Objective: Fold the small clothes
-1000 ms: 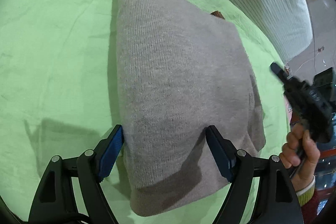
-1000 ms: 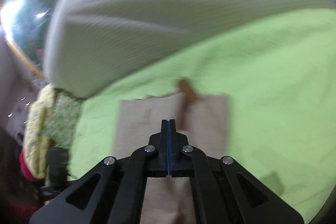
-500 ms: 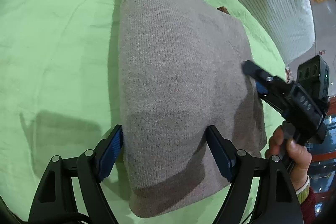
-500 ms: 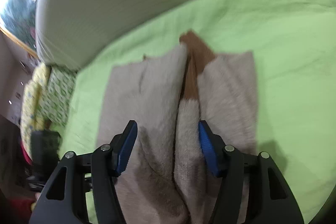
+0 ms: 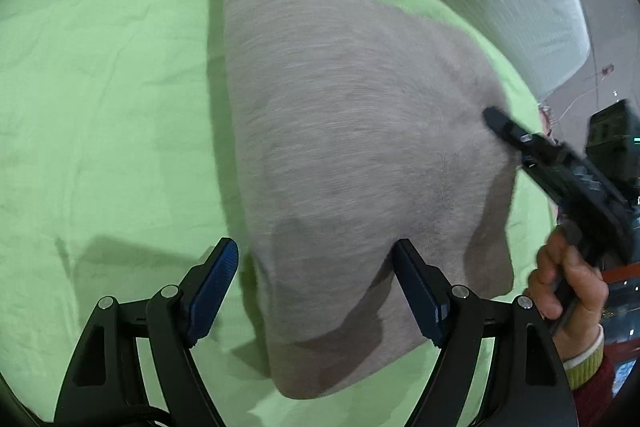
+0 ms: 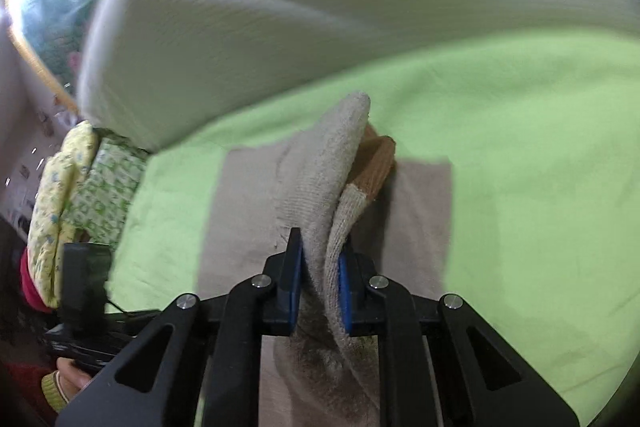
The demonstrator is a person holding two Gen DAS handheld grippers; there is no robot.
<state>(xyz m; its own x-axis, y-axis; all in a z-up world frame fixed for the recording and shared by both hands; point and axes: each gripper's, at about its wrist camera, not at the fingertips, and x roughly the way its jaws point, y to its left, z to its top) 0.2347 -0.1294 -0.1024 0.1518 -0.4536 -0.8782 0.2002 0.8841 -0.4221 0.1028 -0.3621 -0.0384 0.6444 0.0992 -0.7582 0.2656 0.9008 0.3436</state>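
Note:
A grey knitted garment (image 5: 352, 131) lies folded on a green sheet (image 5: 100, 75). My left gripper (image 5: 316, 291) is open, its blue pads either side of the garment's near corner, holding nothing. My right gripper (image 6: 320, 287) is shut on a bunched fold of the grey garment (image 6: 320, 187), lifted off the flat part; a brown cuff (image 6: 376, 163) shows behind the fold. In the left wrist view the right gripper (image 5: 496, 119) pinches the garment's right edge.
A large white striped pillow (image 6: 320, 7) lies along the far side of the green sheet (image 6: 540, 147). A yellow and green patterned bundle (image 6: 76, 187) sits at the left. The left gripper's body (image 6: 84, 287) shows low left.
The right gripper opened, came down over the garment's middle fold, then shut on it and raised it. The left gripper stayed open at the near corner.

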